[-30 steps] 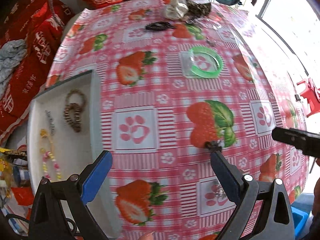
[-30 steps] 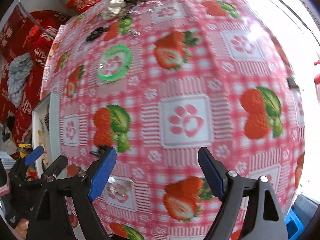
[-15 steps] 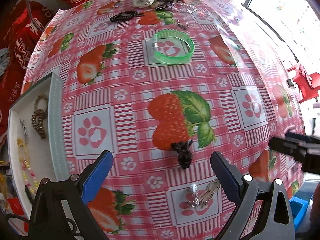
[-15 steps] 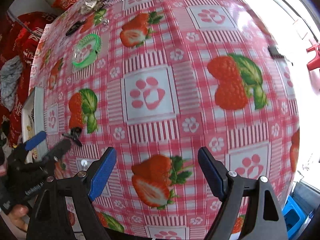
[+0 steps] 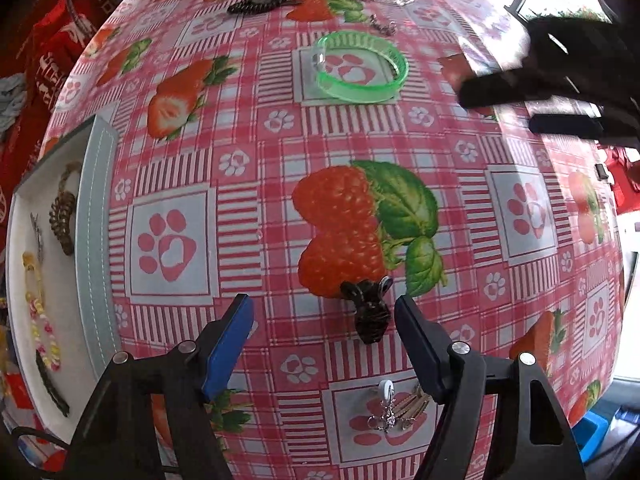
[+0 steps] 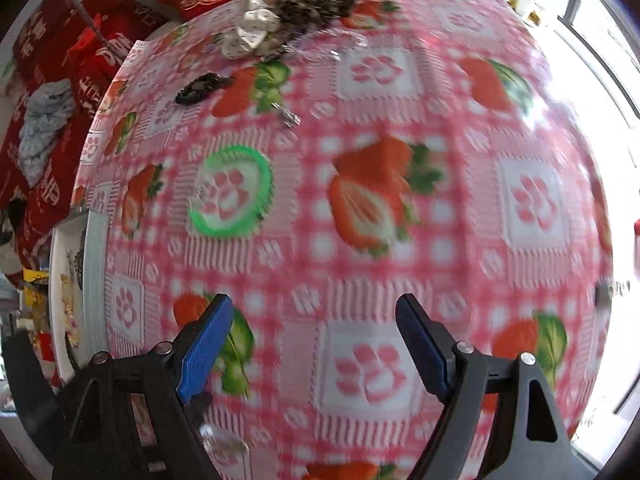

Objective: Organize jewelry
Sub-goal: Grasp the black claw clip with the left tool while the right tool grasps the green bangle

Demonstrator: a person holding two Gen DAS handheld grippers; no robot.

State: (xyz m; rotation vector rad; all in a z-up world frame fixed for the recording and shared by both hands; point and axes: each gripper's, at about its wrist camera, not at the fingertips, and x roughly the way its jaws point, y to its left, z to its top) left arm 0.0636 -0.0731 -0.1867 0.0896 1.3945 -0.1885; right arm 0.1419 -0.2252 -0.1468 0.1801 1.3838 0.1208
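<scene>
Only our left wrist view showed the dark hair claw (image 5: 370, 312) lying on the surface (image 5: 256, 216), its long axis running toward the camera. It lay between the jaws of the left gripper (image 5: 324, 320), which had just been closing but did not touch it. Our blurred right view alone showed the right gripper (image 6: 314, 320), jaws spread over nothing. The green bangle (image 5: 362, 66) lay flat beyond. No writing was legible to us.
</scene>
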